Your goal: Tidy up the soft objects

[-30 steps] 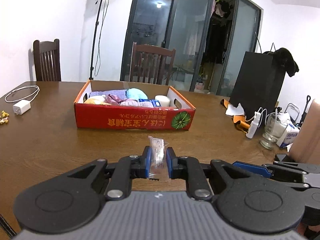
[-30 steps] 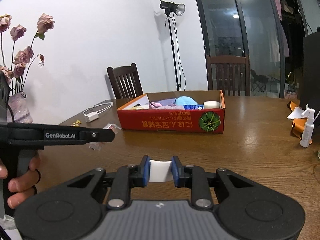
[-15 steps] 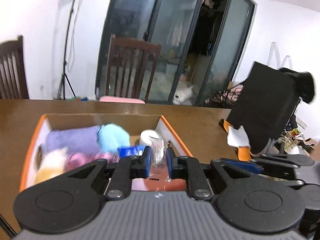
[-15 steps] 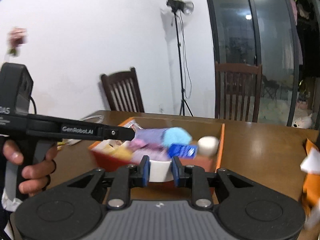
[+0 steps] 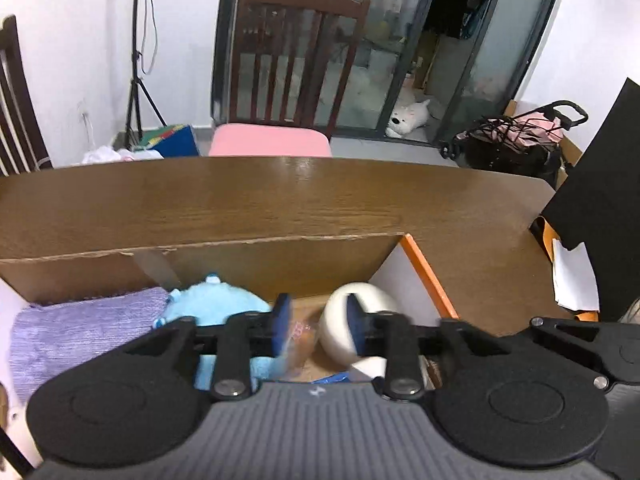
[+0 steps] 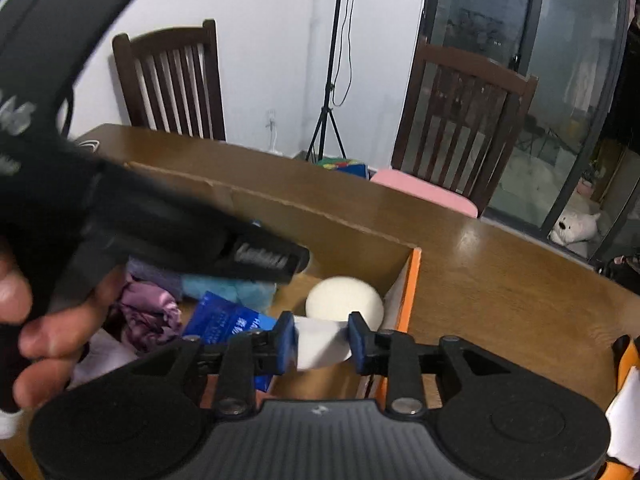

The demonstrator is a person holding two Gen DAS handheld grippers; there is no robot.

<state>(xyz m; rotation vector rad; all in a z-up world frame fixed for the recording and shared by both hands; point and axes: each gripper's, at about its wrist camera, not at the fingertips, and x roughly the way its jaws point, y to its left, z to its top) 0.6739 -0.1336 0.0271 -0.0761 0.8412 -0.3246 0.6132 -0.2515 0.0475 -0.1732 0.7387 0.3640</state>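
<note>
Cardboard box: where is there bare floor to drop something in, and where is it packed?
Bare floor: a narrow strip between the blue plush and the white ball, and the near corner beside the orange wall. The left side is packed: purple towel, purple cloth, blue packet.

Walls (image 5: 72,40): we see plain white.
Table (image 5: 280,200): brown wood.
Chairs: we count two, dark wood; one (image 5: 288,60) has a pink seat (image 5: 270,142).
Doors (image 6: 560,80): dark-framed glass.
Light stand (image 6: 332,80): against the wall.
</note>
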